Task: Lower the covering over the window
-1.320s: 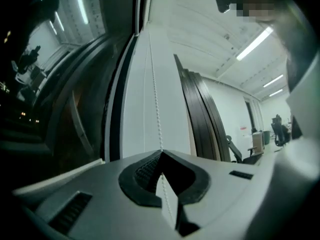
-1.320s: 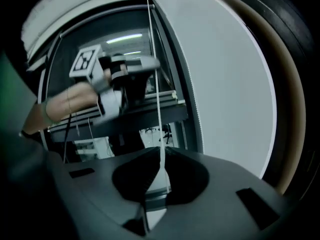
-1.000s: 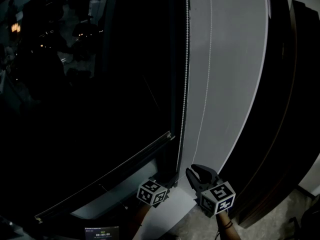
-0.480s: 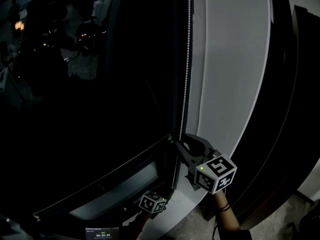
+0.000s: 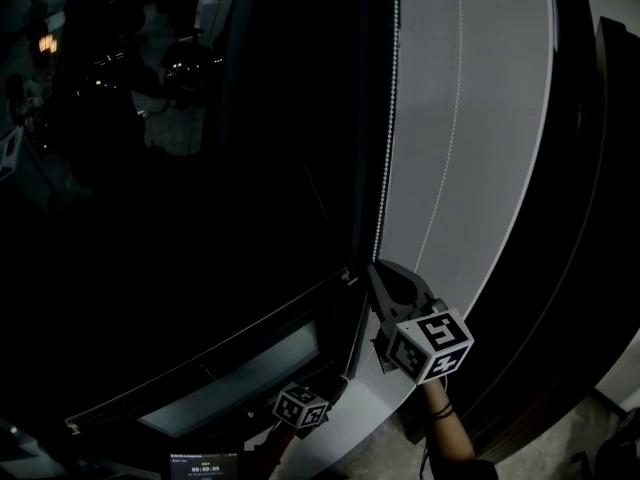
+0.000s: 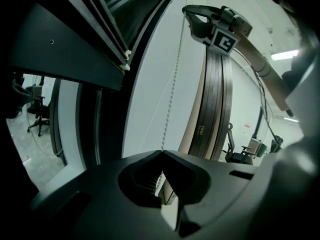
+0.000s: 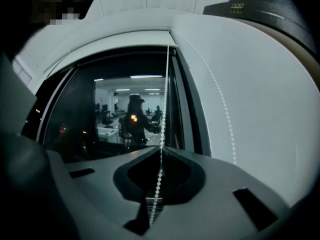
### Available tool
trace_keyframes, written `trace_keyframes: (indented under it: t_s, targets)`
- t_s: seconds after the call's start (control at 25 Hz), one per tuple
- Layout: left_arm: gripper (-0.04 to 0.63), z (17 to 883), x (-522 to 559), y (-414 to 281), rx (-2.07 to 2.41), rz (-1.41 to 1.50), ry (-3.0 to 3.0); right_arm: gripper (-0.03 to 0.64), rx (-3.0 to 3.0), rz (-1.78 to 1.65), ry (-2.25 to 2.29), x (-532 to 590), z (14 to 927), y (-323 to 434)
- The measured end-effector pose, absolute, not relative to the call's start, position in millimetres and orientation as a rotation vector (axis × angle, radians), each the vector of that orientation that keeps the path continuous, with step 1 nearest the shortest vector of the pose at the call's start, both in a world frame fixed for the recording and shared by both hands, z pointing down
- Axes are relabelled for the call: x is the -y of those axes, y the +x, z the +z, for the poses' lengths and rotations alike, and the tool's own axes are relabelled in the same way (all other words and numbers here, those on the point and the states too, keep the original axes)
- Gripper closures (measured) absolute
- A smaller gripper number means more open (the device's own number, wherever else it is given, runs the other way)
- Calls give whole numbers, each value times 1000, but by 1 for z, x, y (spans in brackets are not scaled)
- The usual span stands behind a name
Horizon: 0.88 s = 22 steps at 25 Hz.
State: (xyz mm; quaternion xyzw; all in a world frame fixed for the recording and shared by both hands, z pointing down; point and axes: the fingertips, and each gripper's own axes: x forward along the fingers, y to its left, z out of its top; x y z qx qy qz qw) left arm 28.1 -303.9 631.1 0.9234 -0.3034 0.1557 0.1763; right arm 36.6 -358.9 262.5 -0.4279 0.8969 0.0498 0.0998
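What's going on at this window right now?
A person is working a window blind's bead chain with two hand-held grippers. The right hand-held gripper is shut on the chain strand next to the window frame, higher up. The left hand-held gripper is closed on the chain lower down. The blind's bottom rail hangs low, with a strip of uncovered window beneath it.

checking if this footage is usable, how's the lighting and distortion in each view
Head view: underexposed, window glass nearly black, faint lights top left. Right gripper view: glass mirrors a lit room, fisheye bows the window frame, bead chain sharp. Left gripper view: brightest, near jaws soft.
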Motion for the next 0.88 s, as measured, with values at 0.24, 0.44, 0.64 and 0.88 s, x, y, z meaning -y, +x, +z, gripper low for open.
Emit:
trace_keyframes:
  t_s: [0.24,0.44,0.64,0.88]
  targets:
    - [591,628,283,18,855,483,2689,603,-2573,131,-1268,352,263,54]
    - [589,572,305,-9,995,215,2656,603,-2673,70,-1334,355,309,49]
    - [589,497,323,-18,1035,24,2749,603,-2823,-175,-1460,354,436,43]
    - [542,393,331,17,937,-116,2978,603,-2932,-528,-1554,329,575,39]
